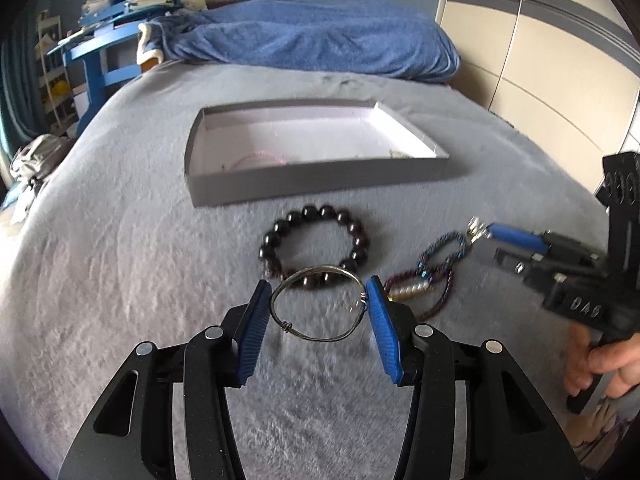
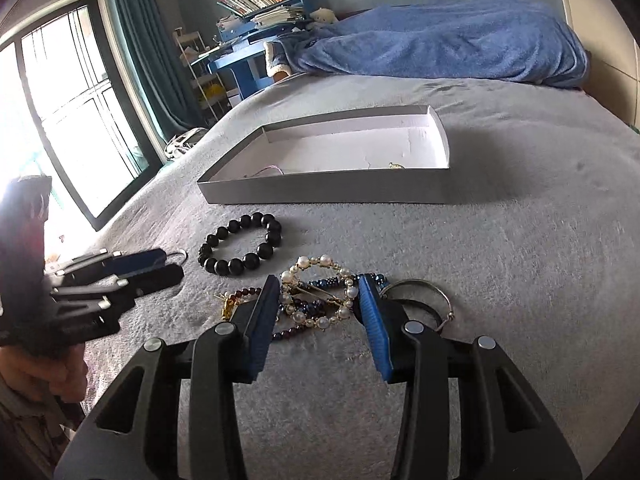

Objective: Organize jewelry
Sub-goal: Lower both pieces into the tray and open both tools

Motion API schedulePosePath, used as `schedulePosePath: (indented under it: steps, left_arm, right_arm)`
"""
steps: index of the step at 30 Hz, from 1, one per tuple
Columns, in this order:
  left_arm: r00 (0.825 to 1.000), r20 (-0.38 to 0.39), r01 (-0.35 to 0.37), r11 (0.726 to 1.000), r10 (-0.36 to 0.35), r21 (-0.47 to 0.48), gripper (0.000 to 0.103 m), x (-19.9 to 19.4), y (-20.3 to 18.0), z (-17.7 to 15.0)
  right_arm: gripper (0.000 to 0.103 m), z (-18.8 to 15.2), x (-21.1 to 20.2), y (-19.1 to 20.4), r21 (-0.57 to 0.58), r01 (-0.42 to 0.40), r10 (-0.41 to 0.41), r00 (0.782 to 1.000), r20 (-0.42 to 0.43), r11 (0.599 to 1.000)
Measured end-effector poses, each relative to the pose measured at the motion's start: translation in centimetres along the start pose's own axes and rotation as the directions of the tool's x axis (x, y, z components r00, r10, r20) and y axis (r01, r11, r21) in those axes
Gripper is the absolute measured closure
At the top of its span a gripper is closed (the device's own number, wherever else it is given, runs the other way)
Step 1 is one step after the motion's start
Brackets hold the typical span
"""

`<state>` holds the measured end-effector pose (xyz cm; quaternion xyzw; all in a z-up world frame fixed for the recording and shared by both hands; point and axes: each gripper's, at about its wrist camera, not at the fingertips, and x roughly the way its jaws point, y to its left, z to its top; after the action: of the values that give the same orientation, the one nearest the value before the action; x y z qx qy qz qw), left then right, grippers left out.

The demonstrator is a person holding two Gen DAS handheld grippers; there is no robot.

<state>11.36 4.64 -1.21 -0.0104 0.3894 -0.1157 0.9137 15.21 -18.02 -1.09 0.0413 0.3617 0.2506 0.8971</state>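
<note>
My left gripper (image 1: pixel 318 292) is shut on a thin silver wire bangle (image 1: pixel 289 327), its blue pads pressing on both sides and holding it just above the grey bedspread. In the right wrist view that gripper (image 2: pixel 176 264) comes in from the left with the bangle (image 2: pixel 180 254) at its tip. A black bead bracelet (image 1: pixel 310 212) (image 2: pixel 234 266) lies behind it. My right gripper (image 2: pixel 318 280) (image 1: pixel 486 242) has its pads against a pearl bracelet (image 2: pixel 325 260), squeezed narrow and tangled with blue beads (image 2: pixel 332 281) and a dark red bead string (image 2: pixel 248 292).
A shallow grey box (image 1: pixel 316 180) (image 2: pixel 320 192) with small jewelry pieces inside sits farther up the bed. A second silver bangle (image 2: pixel 432 286) and a black ring (image 2: pixel 420 306) lie right of my right gripper. A blue blanket (image 1: pixel 304 40) covers the bed's far end.
</note>
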Motion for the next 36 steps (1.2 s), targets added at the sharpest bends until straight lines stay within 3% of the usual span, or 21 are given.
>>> schedulePosePath:
  steps: [4,15,21,36]
  left_arm:
    - [1.000,0.023,0.001,1.000,-0.001,0.016,0.053,0.0,-0.1,1.9]
    - [0.996,0.052,-0.073,0.997,0.073,-0.010,0.053,2.2,1.3,8.1]
    - [0.993,0.049,-0.111,0.994,0.112,-0.015,0.053,4.3,2.1,11.0]
    - [0.989,0.044,-0.141,0.989,0.142,-0.039,0.053,9.3,4.9,14.8]
  right_arm:
    - [0.062,1.1,0.4,0.1,-0.004,0.016,-0.016,1.000,0.002,1.000]
    - [0.062,9.8,2.7,0.6,-0.082,0.047,-0.042,0.998,0.051,0.996]
    - [0.062,12.8,4.3,0.0,-0.093,0.057,-0.051,0.997,0.062,0.994]
    - [0.062,15.2,9.8,-1.6,-0.073,0.095,-0.094,0.995,0.019,0.993]
